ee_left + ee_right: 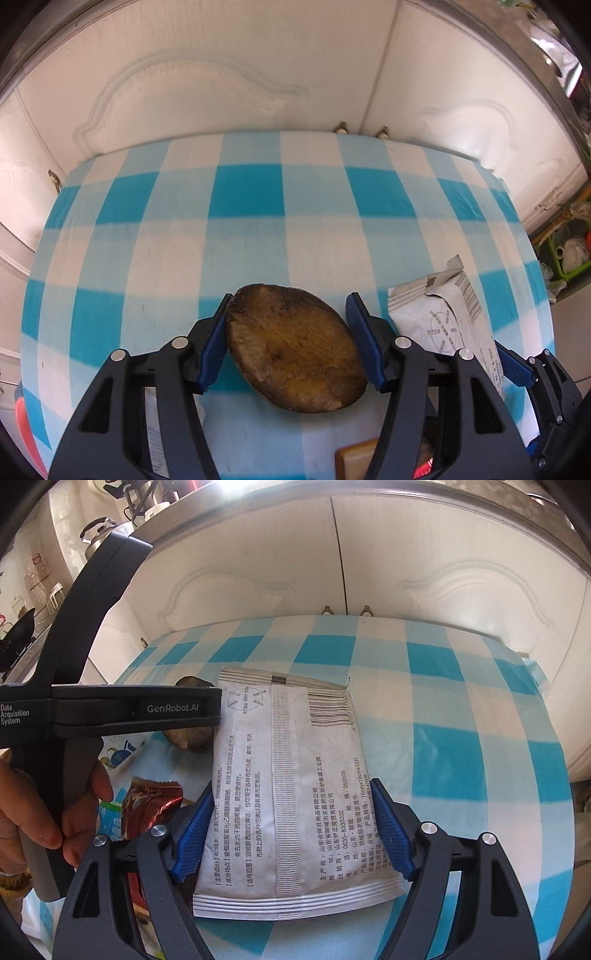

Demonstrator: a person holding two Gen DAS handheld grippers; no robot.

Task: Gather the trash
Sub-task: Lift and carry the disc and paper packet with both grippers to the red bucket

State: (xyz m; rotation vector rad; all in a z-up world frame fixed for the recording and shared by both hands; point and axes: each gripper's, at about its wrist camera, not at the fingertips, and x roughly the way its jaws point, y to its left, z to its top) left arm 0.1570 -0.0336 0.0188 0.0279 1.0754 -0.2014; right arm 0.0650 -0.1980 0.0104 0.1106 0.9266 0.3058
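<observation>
Left gripper (291, 339): blue pads pinching a brown, flat oval slice (293, 349), looks like a browned potato slice, dark rim. It sits low centre in the left wrist view, tilted, held above the blue-and-white checked cloth (243, 236). Both pads touch its edges.

Right gripper (291, 830): jaws clamped on a grey-white printed sachet (291, 786), one blue pad on each long edge. Sachet fills centre of the right wrist view, flat face to the camera, barcode toward the top, sealed crimped end at the bottom. Its underside is hidden, so can't tell if it's clear of the cloth.

In the left wrist view the same sachet shows at lower right, just beside the left gripper's right pad, with the right gripper's blue pad behind it.

In the right wrist view, left edge: a hand (40, 812) wrapped around the left gripper's handle, gripper body crossing mid-left. The brown slice pokes out above and below that body, just beside the sachet's upper left corner.

Lower left of that view: red foil wrapper (151, 805) and a small green-blue packet (110, 818) on the cloth, touching each other.

White cabinet doors (424, 561) across the top of both views.
</observation>
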